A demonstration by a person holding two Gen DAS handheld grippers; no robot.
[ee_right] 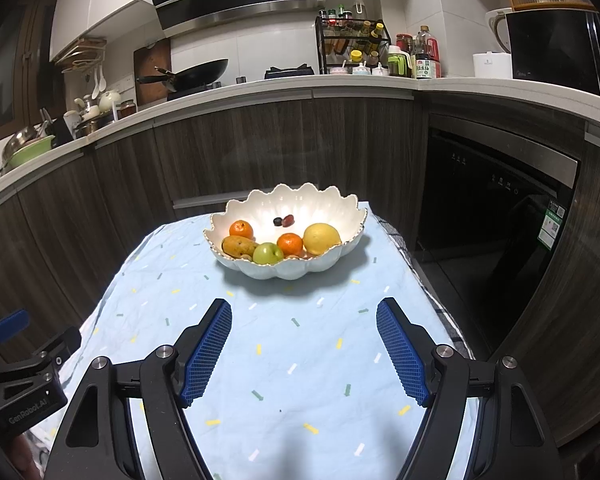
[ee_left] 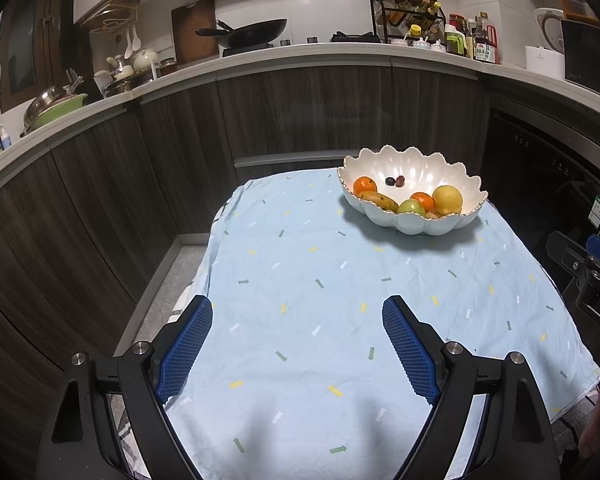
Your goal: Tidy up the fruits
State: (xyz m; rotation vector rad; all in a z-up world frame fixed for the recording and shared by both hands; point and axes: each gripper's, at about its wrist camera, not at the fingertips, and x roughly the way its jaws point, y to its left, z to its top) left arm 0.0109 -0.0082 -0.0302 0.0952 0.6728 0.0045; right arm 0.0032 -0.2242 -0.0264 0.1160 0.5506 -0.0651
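All the fruit sits in the scalloped white bowl (ee_right: 286, 236) at the far end of the cloth-covered surface (ee_right: 284, 360), straight ahead of the right hand-held gripper (ee_right: 304, 346). The left hand-held gripper (ee_left: 298, 344) sees it ahead and to the right, so the right looks nearer. Both stand wide apart, holding nothing.

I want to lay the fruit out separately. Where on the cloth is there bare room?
The blue cloth is bare from the white bowl to the open right gripper and open left gripper, and left of the bowl. The bowl itself is crowded along its near side.
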